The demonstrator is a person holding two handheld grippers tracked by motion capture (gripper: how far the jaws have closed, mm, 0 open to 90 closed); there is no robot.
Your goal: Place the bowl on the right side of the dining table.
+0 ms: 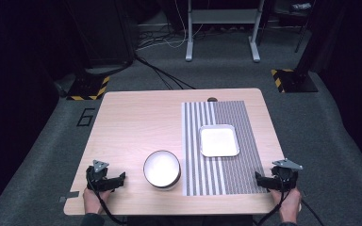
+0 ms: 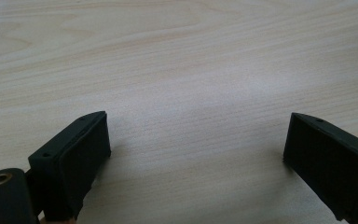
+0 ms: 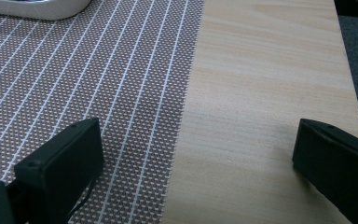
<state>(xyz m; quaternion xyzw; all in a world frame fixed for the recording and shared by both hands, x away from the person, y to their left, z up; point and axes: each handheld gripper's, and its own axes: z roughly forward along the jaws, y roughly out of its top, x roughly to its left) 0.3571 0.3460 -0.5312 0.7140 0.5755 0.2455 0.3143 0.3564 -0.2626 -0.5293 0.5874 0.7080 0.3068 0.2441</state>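
Observation:
A round bowl point(image 1: 162, 169) with a white inside and dark wall stands near the front middle of the wooden table point(image 1: 136, 117). A white square tray point(image 1: 219, 140) rests on a striped placemat point(image 1: 219, 146); its rim point(image 3: 37, 8) shows at the top left of the right gripper view. My left gripper point(image 1: 121, 179) rests low at the front left, left of the bowl, open over bare wood point(image 2: 196, 140). My right gripper point(image 1: 258, 179) sits at the front right, open across the placemat's right edge point(image 3: 193, 140). Nothing lies between either pair of jaws.
The table's right edge point(image 3: 349, 93) runs close beside the right gripper, with grey carpet beyond. A small dark round spot point(image 1: 212, 100) marks the table's far edge. On the floor behind are cables, a white stand's legs point(image 1: 221, 37) and yellow-black striped base plates point(image 1: 88, 88).

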